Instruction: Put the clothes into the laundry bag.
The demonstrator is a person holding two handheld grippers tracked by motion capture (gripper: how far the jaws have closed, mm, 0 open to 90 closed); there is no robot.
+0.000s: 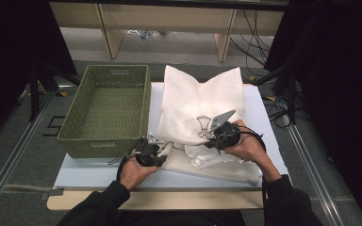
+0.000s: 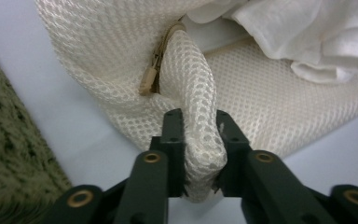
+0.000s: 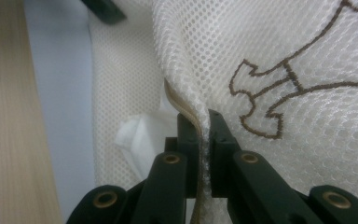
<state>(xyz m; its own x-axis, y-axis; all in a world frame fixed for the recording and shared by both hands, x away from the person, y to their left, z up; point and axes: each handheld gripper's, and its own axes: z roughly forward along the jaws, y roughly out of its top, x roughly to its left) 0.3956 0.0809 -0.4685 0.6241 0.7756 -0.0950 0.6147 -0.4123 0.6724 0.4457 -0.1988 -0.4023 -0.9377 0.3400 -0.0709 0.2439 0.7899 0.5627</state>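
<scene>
A white mesh bag with a brown stitched figure lies on the white tabletop. At the bag's near left corner, my left gripper is shut on a raised fold of the mesh, just below a tan zipper pull. My right gripper is shut on the bag's edge, pinching the mesh and its tan zipper band beside the figure. Crumpled white cloth shows at the bag's opening between the two grippers, and appears again as white cloth in the right gripper view.
A green woven basket stands at the table's left, close to my left gripper, and its wall fills the left gripper view's left side. The table's wooden front edge runs near me. Cables and shelf legs lie beyond the table.
</scene>
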